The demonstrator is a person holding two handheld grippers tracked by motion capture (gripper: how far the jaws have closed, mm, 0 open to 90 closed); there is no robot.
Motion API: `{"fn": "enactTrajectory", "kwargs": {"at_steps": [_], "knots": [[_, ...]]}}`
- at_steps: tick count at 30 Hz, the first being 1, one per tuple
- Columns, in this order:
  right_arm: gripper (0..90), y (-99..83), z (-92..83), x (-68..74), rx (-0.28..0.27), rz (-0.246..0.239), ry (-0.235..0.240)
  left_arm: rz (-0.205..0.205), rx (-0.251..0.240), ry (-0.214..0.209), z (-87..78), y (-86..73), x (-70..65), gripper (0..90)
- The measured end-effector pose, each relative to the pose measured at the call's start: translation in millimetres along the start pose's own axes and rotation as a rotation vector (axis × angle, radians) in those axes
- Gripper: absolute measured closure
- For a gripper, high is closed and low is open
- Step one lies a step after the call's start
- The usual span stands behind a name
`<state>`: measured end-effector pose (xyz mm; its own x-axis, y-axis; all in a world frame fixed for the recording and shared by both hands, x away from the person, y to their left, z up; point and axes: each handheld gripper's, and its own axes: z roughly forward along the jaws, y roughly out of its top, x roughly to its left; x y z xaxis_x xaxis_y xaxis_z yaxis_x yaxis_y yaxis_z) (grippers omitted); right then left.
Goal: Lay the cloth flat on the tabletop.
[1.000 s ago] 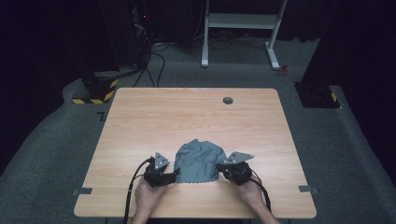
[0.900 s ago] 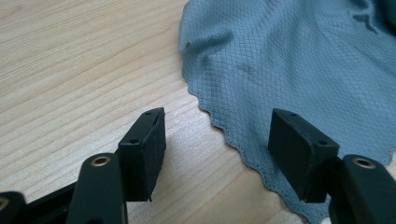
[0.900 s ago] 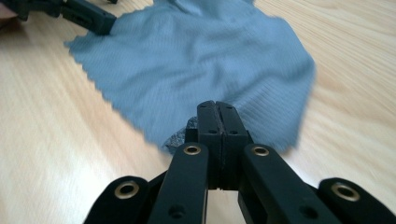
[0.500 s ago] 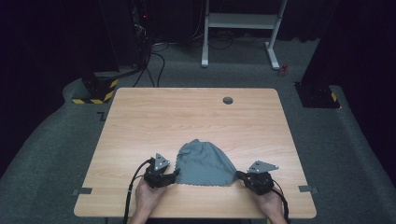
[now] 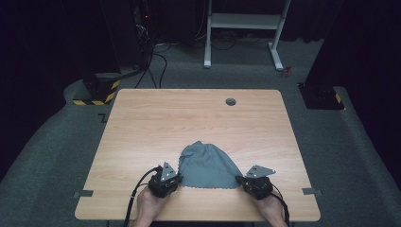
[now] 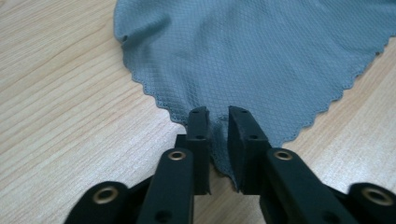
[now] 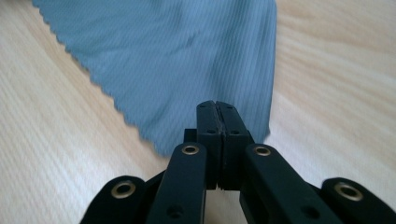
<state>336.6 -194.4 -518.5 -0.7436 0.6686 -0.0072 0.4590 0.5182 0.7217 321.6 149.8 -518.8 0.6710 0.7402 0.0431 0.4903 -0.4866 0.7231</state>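
At the table's six o'clock edge, the grey scallop-edged woven cloth lies stretched: right gripper, pinching a corner, has pulled toward four o'clock; left gripper has just been closing round the other corner.

Each bare hand carries a boxy black handheld gripper: the left gripper and the right gripper are both topped by a grey three-cornered plate dotted with small holes, and a black cable trails back from each along the forearm. Up close, the matte black fingers are flat-faced blocks with small screw holes, hinged on black link arms with brass-ringed pivots.
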Motion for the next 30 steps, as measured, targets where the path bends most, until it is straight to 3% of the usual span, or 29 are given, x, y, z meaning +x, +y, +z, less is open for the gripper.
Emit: {"fn": "enactTrajectory", "kwargs": {"at_steps": [4, 11, 14, 18, 19, 22, 23, 25, 27, 30], "knots": [[89.9, -5.9, -4.6, 0.4, -0.003, 0.008, 0.003, 0.034, 0.017, -0.008, 0.2, 2.9, -0.7, 88.6], [89.9, -10.2, -12.3, 13.5, 0.020, -0.048, 0.003, 0.049, 0.047, -0.030, -6.5, -0.2, 0.5, 89.4], [86.9, -9.5, -13.3, 17.0, 0.031, -0.057, 0.023, 0.034, 0.050, -0.051, -11.2, -4.5, 2.4, 88.2], [78.4, -5.9, -14.0, 15.8, 0.008, -0.034, 0.040, 0.020, 0.049, -0.021, -13.4, -5.9, 5.8, 69.7], [78.4, -5.9, -14.0, 15.8, 0.008, -0.034, 0.040, 0.000, 0.038, -0.012, -13.1, -6.2, 6.8, 69.7], [63.8, 15.3, -12.2, 3.7, -0.079, 0.004, -0.028, -0.033, -0.007, 0.009, -10.4, -2.1, 10.8, 51.8], [62.7, 21.7, -8.2, -2.0, -0.092, 0.023, -0.037, -0.048, -0.045, 0.034, -6.3, 2.9, 13.2, 49.9], [61.7, 28.1, -2.8, -8.0, -0.094, 0.044, -0.040, -0.057, -0.052, 0.046, -2.6, 6.2, 15.6, 48.4], [60.4, 45.6, 16.4, -21.5, -0.068, 0.093, -0.024, -0.087, -0.062, 0.079, 6.6, 11.4, 20.6, 44.8], [62.9, 57.7, 32.6, -25.8, -0.035, 0.113, -0.013, -0.123, -0.080, 0.099, 15.5, 13.2, 26.9, 44.4]]}}
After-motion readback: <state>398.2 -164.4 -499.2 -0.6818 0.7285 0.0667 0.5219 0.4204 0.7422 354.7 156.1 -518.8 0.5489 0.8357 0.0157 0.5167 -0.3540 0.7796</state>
